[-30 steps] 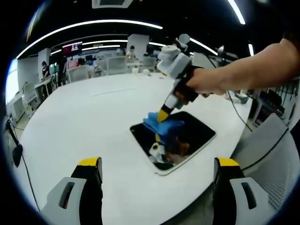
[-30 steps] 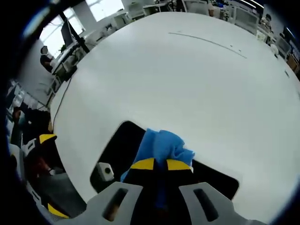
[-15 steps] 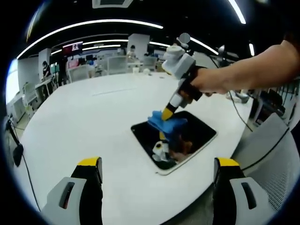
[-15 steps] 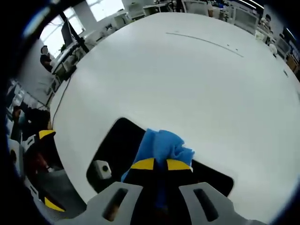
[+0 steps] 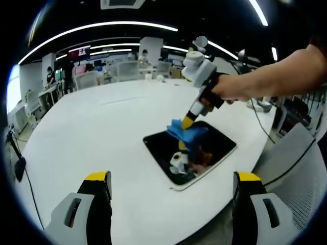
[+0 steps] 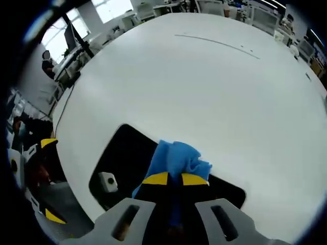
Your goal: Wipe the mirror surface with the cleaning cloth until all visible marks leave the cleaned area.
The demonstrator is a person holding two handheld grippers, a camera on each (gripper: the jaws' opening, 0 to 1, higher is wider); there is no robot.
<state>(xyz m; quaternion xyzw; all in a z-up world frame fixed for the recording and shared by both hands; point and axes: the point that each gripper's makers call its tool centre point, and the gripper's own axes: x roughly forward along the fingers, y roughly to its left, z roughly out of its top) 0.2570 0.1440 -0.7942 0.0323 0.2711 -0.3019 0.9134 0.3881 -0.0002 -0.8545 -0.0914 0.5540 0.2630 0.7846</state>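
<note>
We've got the right claw (image 5: 187, 122) clenched on the blue cleaning cloth (image 5: 187, 133), pressing it onto the mirror (image 5: 220, 148), which lies flat near the edge of the white surface (image 5: 92, 132). In the right gripper view the cloth (image 6: 176, 159) bunches just ahead of the yellow tips, w/ dark mirror glass (image 6: 120, 158) to either side.

To do this step well, we'd judge: keep the cloth flat & pressed, run overlapping passes edge to edge, don't let the bare tips scrape the glass. The mirror isn't pinned, so light steady pressure, else it may slide. Can't tell from here which marks remain; reflections muddle it.

Left claw (image 5: 171, 204) hangs released, jaws wide apart, well back from the mirror, holding nothing.

Surface is big, round-ish, white, bare apart from the mirror. Room behind: open office, desks, chairs, ceiling light strips, a few ppl far off.
</note>
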